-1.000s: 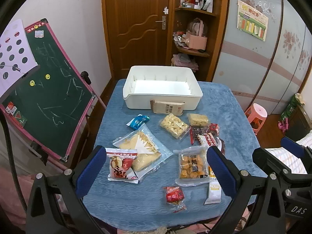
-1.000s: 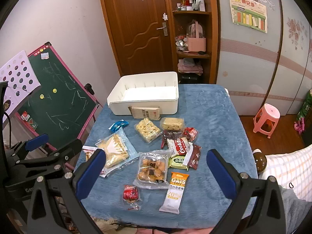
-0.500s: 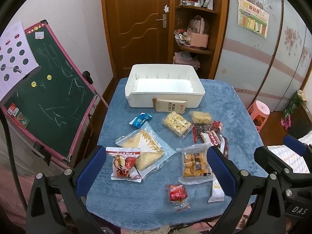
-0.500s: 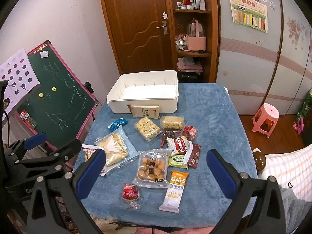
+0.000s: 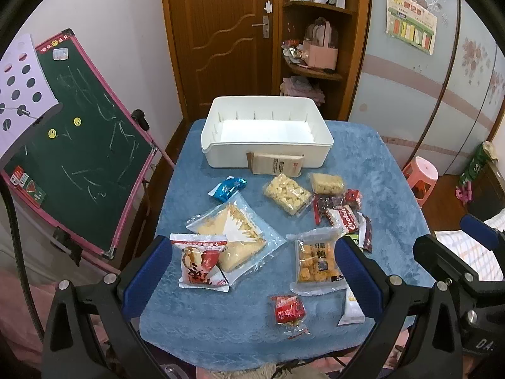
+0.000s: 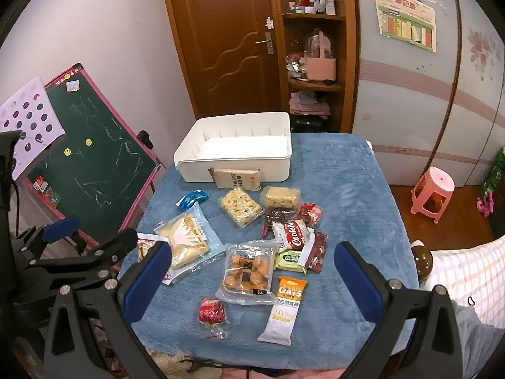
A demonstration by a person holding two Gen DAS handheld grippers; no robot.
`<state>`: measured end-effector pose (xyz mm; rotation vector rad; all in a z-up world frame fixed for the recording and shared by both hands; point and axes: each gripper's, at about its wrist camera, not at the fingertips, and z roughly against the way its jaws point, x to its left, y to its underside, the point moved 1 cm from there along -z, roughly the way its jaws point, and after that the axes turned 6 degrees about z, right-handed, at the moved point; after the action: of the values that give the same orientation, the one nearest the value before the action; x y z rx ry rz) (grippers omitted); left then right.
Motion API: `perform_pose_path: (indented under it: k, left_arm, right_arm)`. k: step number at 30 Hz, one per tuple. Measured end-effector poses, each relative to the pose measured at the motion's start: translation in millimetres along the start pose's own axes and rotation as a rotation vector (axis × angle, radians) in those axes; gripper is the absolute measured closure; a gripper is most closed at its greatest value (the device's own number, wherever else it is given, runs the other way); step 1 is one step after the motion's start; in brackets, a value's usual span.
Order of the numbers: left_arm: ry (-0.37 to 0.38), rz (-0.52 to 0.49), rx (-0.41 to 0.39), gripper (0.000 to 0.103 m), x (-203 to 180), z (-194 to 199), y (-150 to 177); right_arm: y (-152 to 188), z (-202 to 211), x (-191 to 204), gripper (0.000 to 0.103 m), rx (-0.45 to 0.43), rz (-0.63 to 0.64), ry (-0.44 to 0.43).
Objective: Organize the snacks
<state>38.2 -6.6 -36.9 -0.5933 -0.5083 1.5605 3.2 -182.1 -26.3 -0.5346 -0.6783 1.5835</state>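
An empty white bin (image 5: 266, 132) (image 6: 235, 150) stands at the far end of a blue-clothed table (image 5: 372, 170). Several snack packs lie in front of it: a brown pack leaning on the bin (image 5: 274, 164), a blue candy (image 5: 227, 188), a large clear bag of triangular pastry (image 5: 235, 235), a red-and-white pack (image 5: 202, 260), a tray of fried bites (image 5: 317, 260) (image 6: 249, 270), a small red pack (image 5: 288, 311), an oat bar (image 6: 284, 306). My left gripper (image 5: 252, 276) and right gripper (image 6: 252, 279) are open and empty, above the near table edge.
A green chalkboard easel (image 5: 75, 154) stands left of the table. A pink stool (image 6: 432, 189) stands on the floor at the right. A wooden door (image 5: 217, 34) and a corner shelf (image 5: 315, 41) are behind the table.
Both grippers have moved slightly forward toward the table; the snacks look a little closer. Nothing was picked up or moved.
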Motion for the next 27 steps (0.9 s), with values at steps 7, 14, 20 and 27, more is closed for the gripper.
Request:
perform_pose_path:
  k: [7,14,20,27]
  left_arm:
    - [-0.008,0.01,0.034,0.001,6,-13,0]
    - [-0.005,0.016,0.062,0.001,12,-27,-6]
    - [0.015,0.025,0.099,0.001,18,-40,-8]
    - [0.016,0.055,0.154,0.001,42,-67,-10]
  right_arm:
    - [-2,-13,6,0.0,0.033,0.019,-0.024]
    - [-8,-25,7,0.0,0.065,0.021,-0.036]
    - [-14,-35,8,0.0,0.09,0.032,-0.045]
    - [-19,-64,-6,0.0,0.158,-0.013,-0.057]
